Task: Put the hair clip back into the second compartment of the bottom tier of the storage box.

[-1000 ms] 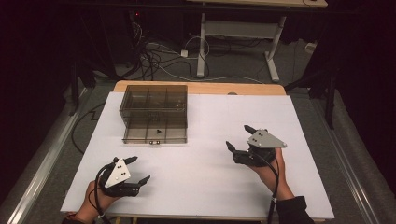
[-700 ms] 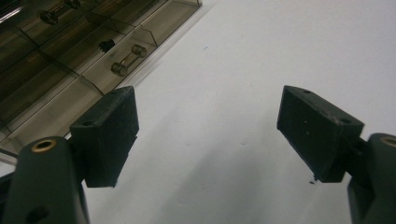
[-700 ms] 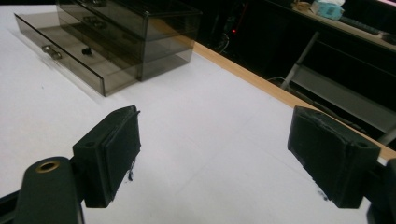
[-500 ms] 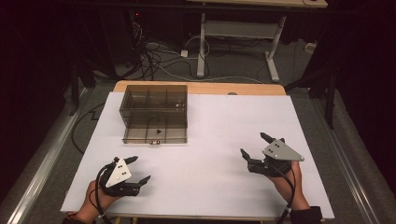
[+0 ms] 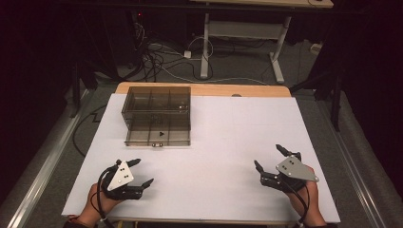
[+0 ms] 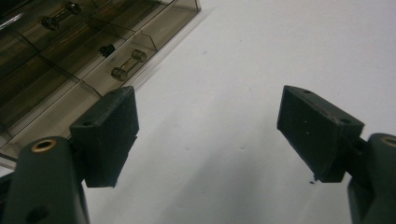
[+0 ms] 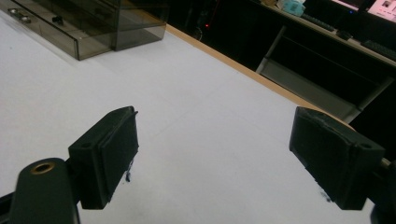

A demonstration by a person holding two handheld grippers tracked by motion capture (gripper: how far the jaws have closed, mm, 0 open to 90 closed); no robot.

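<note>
Your left gripper [image 5: 139,176] rests low at the near left of the table, jaws spread wide with nothing between them. In the left gripper view, its pads [image 6: 108,135] frame bare white surface, and the smoke-tinted compartment box [image 6: 88,56] lies just beyond the left jaw. Your right gripper [image 5: 272,162] sits at the near right, jaws likewise wide apart and empty, well clear of the box [image 5: 158,115].

The box stands at the far left of the table. It appears to be a lidded organiser with its front portion laid open toward you; whether that is a lid or a drawer cannot be confirmed. Small parts lie in the divided cells: a brass-coloured pin with end collars [image 6: 129,64], a small dark gear-like piece [image 6: 107,50], and a further metal part [image 6: 58,17] deeper in. The left gripper is angled toward these cells, which suggests you are positioned to pick from them; the right gripper points past the box to the far table edge and looks parked.

The white table sheet [image 5: 228,142] is clean, apart from faint specks near the pads. A wooden edge [image 5: 237,90] shows along the far side. Beyond it, the room is dark, with loose cables [image 5: 157,61] on the floor and a white desk frame [image 5: 242,33].
</note>
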